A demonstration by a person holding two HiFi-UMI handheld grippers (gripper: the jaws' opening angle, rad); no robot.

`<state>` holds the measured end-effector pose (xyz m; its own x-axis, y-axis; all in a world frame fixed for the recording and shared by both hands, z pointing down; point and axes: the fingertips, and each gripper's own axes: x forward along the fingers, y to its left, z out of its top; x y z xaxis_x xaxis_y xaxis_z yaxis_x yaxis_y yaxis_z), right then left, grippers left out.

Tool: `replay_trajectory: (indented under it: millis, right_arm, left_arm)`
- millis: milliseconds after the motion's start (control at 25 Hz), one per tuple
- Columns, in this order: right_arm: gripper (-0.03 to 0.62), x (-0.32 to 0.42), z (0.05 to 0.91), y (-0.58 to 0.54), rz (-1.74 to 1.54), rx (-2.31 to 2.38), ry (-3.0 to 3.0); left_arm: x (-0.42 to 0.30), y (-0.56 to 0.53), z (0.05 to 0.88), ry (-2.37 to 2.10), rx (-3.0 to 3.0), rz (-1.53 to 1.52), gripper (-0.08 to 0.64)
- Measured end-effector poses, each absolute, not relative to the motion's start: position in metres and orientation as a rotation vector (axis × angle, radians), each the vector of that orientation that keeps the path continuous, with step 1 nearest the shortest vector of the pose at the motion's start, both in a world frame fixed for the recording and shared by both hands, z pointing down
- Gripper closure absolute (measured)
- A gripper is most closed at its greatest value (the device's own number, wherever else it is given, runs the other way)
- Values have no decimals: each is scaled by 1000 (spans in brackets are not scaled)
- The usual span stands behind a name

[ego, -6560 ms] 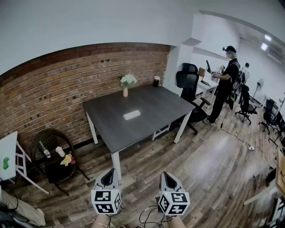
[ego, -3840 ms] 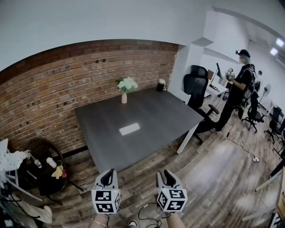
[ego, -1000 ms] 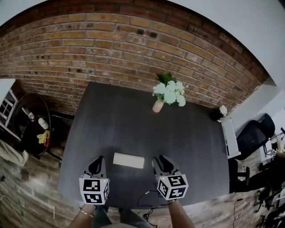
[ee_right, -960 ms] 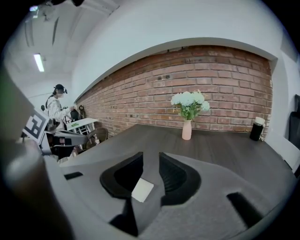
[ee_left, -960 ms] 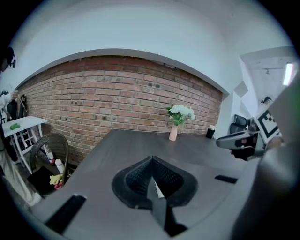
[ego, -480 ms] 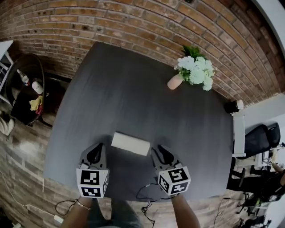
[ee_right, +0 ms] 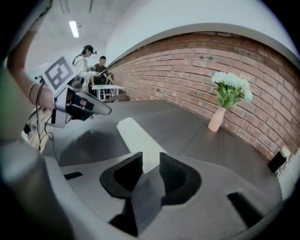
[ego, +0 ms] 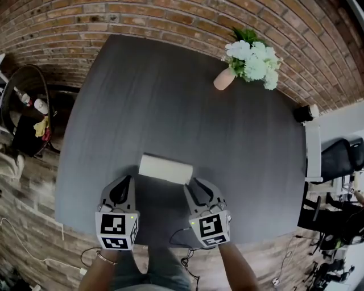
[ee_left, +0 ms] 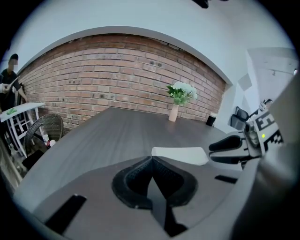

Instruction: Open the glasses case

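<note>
A closed white rectangular glasses case [ego: 165, 169] lay flat on a dark grey matte tabletop [ego: 170, 102]. It sat close to the near edge and about midway along it, its long side roughly parallel to that edge. The person's left gripper [ego: 124, 183] was poised just beside the case's left end, its black jaws pressed together with nothing between them. The right gripper [ego: 191, 185] stood at the case's right end with its jaws parted. In the right gripper view, the near end of the case [ee_right: 138, 138] showed in the gap between them, the pads not pressing on it. In the left gripper view, the case [ee_left: 179, 155] lay just beyond the closed jaw tips and a little to their right. A small pink vase [ego: 223, 79] of white flowers stood near the far edge, towards the right corner, in front of a red brick wall [ego: 142, 17].
</note>
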<state>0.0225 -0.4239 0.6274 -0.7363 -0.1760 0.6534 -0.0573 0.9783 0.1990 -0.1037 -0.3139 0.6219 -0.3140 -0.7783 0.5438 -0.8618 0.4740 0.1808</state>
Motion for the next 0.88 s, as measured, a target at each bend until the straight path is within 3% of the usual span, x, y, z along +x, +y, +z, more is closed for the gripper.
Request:
replay_trajectory:
  millis: [200,880]
  right_arm:
    - [477,26,642,-415,-420,96,-2309]
    - [482,27,654,-417,-517,86,-2297]
  left_arm:
    - [-101,-313,623,-2146,1352,165,565]
    - [-101,-314,628,-2153,1346,198,565]
